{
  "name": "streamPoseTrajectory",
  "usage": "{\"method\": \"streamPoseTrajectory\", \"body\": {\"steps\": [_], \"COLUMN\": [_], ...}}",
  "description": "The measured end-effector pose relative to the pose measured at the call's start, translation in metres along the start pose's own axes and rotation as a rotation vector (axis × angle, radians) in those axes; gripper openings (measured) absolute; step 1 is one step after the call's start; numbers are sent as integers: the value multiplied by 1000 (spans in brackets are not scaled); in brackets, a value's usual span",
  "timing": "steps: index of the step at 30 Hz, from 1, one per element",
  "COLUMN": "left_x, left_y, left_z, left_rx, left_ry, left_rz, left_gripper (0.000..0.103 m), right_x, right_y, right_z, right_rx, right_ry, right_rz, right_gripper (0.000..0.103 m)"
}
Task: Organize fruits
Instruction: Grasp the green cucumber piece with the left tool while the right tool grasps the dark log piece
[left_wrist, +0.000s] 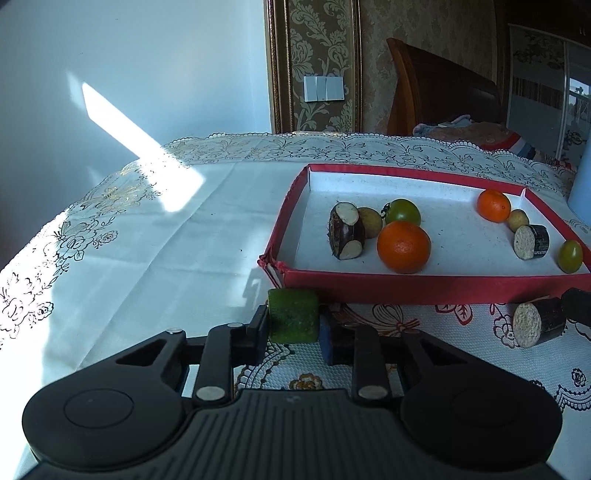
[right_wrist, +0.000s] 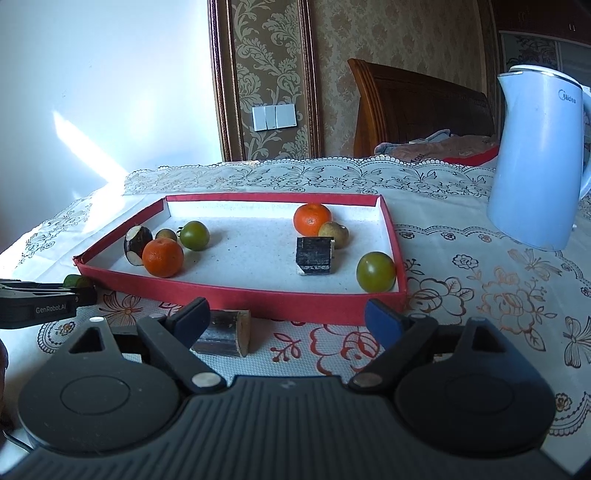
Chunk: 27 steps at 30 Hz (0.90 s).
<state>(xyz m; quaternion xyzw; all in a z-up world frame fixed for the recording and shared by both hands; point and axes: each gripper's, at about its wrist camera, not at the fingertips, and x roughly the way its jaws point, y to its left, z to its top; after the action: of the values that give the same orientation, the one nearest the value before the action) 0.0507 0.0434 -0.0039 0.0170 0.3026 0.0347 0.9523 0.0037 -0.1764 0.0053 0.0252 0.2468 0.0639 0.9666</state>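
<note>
Two views, left wrist first: your left gripper (left_wrist: 293, 328) is pinching a green cylindrical fruit chunk (left_wrist: 293, 315), pads tight on both flanks, just outside the near left corner of the shallow red-walled cardboard tray (left_wrist: 406, 288) with its white floor. Inside, toward eleven o'clock, a dark-skinned cut cane piece (left_wrist: 346, 232) sits against a tan round fruit (left_wrist: 370, 221), a green tomato-like fruit (left_wrist: 404, 211) and a big orange mandarin (left_wrist: 403, 247). At two o'clock lie a smaller mandarin (left_wrist: 494, 205), a dark cane stub (left_wrist: 531, 242) and another green fruit (left_wrist: 570, 256). Out on the lace tablecloth (left_wrist: 129, 258), at three o'clock, rests a loose dark cane section (left_wrist: 539, 326).

Over to your right wrist: your right gripper (right_wrist: 286, 325) stands spread, blue pads wide apart, nothing pinched. That loose cane section (right_wrist: 225, 334) lies on the cloth just inside the left pad; whether it touches, you cannot tell. The tray sits straight ahead at twelve. A pale blue electric kettle (right_wrist: 535, 158) stands at two o'clock.
</note>
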Motion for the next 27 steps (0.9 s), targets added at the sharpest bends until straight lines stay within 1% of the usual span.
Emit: {"method": "streamPoseTrajectory", "body": {"steps": [4, 9, 18, 20, 22, 23, 25, 26, 27], "left_x": [0, -1, -3, -3, -3, -3, -3, -3, -3], "left_y": [5, 9, 6, 5, 5, 4, 4, 3, 3], "left_z": [1, 2, 0, 0, 0, 0, -1, -1, -1], "left_rx": [-35, -61, -41, -38, -35, -34, -30, -27, -24], "left_ry": [6, 9, 4, 2, 2, 1, 1, 1, 2], "left_rz": [-13, -23, -22, -22, -23, -22, -21, -19, -17], "left_gripper": [27, 27, 27, 27, 27, 27, 27, 27, 27], "right_x": [2, 9, 31, 36, 37, 36, 36, 37, 37], "right_y": [2, 16, 30, 33, 35, 35, 36, 37, 37], "right_z": [-1, -1, 1, 0, 0, 0, 0, 0, 0], "right_rx": [11, -27, -21, -27, -35, -37, -43, -48, -52], "right_ry": [27, 63, 142, 158, 161, 157, 156, 154, 152], "right_rz": [27, 27, 35, 33, 23, 24, 19, 12, 10], "right_gripper": [90, 90, 89, 86, 78, 76, 66, 64, 58]}}
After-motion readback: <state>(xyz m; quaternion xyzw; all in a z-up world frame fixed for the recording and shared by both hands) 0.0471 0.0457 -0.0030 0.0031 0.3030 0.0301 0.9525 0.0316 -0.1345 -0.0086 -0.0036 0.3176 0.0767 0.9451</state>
